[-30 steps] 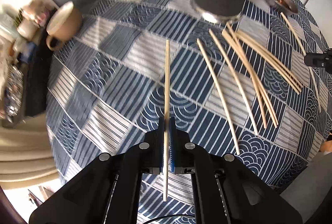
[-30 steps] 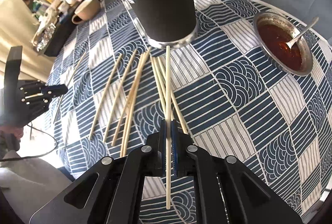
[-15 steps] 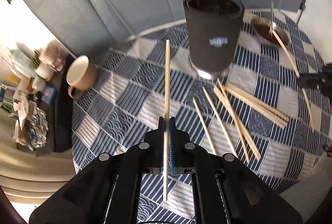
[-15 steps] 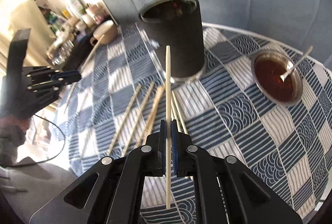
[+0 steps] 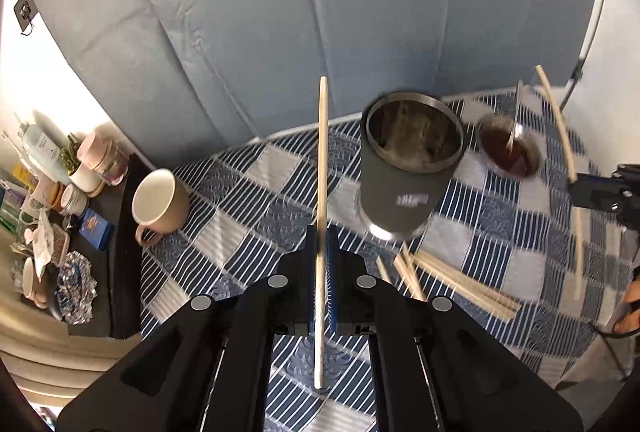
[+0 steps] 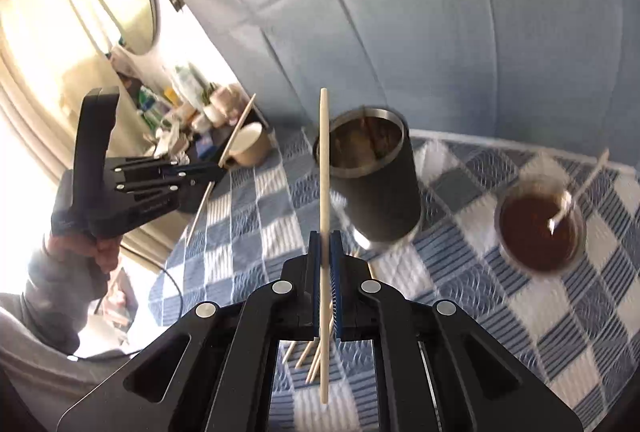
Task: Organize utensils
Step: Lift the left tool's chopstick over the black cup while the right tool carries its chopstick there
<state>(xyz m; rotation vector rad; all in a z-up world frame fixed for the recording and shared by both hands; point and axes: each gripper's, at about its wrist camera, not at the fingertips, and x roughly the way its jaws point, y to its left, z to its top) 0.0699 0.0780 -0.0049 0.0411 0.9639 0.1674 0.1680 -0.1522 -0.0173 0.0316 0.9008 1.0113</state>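
Both wrist views look obliquely down from above the table, sharing the dark tumbler (image 5: 408, 167) (image 6: 372, 175).

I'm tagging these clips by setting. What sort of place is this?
Probably a lived-in home room, not a lab: a quilted tablecloth against a padded wall, a cluttered side shelf, and a mug, tumbler and sauce bowl out.

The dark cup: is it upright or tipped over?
Upright. The cup stands on its base on the tablecloth, open rim up.
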